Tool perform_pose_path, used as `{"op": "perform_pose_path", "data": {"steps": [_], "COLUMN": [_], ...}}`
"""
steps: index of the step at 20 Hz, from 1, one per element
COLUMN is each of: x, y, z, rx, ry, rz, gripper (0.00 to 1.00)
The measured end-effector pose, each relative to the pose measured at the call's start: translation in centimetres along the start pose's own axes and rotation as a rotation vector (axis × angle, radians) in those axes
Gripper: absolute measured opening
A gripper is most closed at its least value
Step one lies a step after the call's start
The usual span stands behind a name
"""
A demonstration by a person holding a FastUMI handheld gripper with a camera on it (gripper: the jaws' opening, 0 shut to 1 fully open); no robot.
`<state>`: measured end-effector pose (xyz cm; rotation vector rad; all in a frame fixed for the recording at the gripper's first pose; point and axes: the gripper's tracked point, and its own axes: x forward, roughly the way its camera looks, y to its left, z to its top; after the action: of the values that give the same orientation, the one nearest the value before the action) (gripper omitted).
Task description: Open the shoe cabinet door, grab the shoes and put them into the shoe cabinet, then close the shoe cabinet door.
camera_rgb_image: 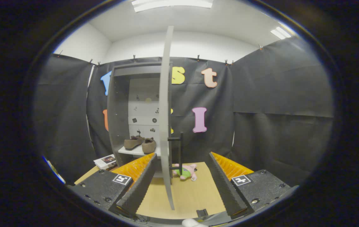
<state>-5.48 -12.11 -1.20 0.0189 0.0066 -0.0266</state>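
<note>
The gripper (182, 186) has its jaws spread wide and released, holding nothing. The shoe cabinet door (165, 119) stands open, seen edge-on, and its edge runs down between the jaws, nearer the left one. Its dark bar handle (180, 151) sits just ahead of the jaws, on the right face of the door.

The pair of brown shoes (140, 143) already rests on a pale shelf (135, 151) inside the shoe cabinet (119, 104), beyond the left jaw, so the step in hand looks to be closing the door.

To do it well, the jaws should shift right of the door edge so one finger or the gripper's side bears on the handle face, then sweep left along the door's arc rather than pushing straight in. A push near the handle, far from the hinge, gives the easiest swing. A grasp on the handle would also work, if the wrist turns with the door.

Mind the plush toy (185, 171) lying on the desk (185, 195) just right of the door foot, and the booklets (105, 161) by the cabinet, beyond the left jaw.
</note>
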Motion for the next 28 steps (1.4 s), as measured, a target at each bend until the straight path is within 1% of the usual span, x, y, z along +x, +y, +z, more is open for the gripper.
{"op": "perform_pose_path", "data": {"steps": [2, 6, 10, 12, 13, 16, 17, 19, 28], "x": [1.9, 6.1, 9.1, 10.0, 10.1, 10.1, 9.9, 9.6, 8.2], "y": [-1.9, -3.8, -3.1, -2.7, -2.8, -1.6, -1.6, -0.9, 5.5], "z": [0.2, -0.3, -1.4, -2.1, -1.9, -2.1, -1.8, -1.7, -2.4], "rx": [0.012, -0.002, 0.003, 0.003, 0.002, -0.003, -0.004, -0.029, -0.013], "ry": [0.003, 0.026, 0.060, 0.076, 0.072, 0.083, 0.077, 0.072, 0.095], "rz": [0.020, 0.075, 0.153, 0.170, 0.174, 0.194, 0.187, 0.173, 0.166], "gripper": [1.00, 1.00, 1.00, 1.00, 0.98, 0.97, 0.95, 0.94, 0.93]}}
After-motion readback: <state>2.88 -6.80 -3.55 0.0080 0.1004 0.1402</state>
